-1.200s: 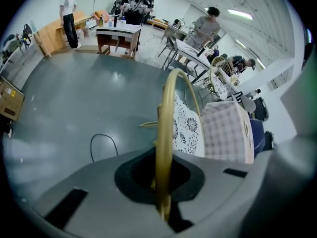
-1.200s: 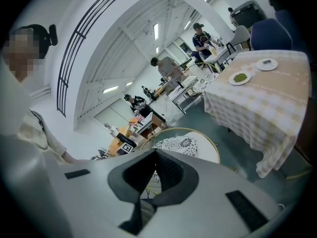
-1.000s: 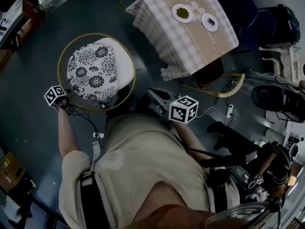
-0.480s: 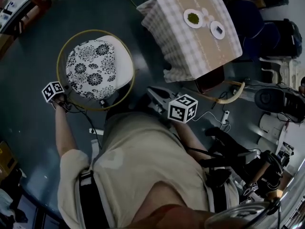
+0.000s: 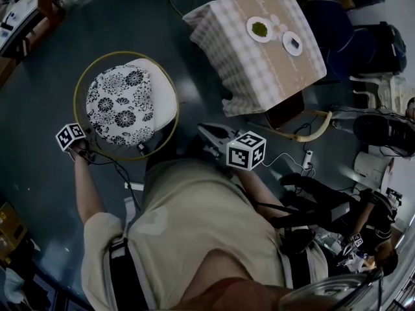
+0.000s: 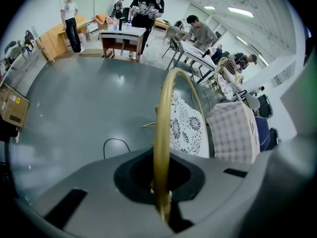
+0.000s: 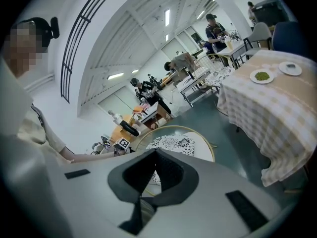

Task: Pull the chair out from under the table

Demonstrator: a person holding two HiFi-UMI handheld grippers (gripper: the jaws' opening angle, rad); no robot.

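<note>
the left claw point(image 6: 161, 202) is clamped shut on the thin gold ring point(image 6: 163, 128) that frames the chair point(image 5: 126, 102). the ring runs straight up and away from between its jaws, and the flowered cushion point(image 6: 185, 128) lies just beyond and to the right of that claw. in the head view the same claw point(image 5: 87, 149) sits at the near left edge of the ring. the whole chair stretches away from it toward the table point(image 5: 240, 57).

the right claw point(image 7: 137, 207) is closed too, but i see nothing caught in it. the chair stands ahead of it and apart, and the checked cloth of the table hangs off to its right. in the head view this claw point(image 5: 203, 131) points at the bare floor point(image 5: 194, 102) between chair and table and touches neither.

as things lie, the chair already stands clear of the table, with open floor between the ring and the hanging cloth. so i judge the pull to be at or near its end, with the left claw alone doing the work.

the next move probably calls for one of two things. if more room is wanted, draw the ring a little further toward the person, keeping the grip square so the thin ring does not twist or slip in the jaws. otherwise, open the left claw and lift it off the ring without tipping the chair.
</note>
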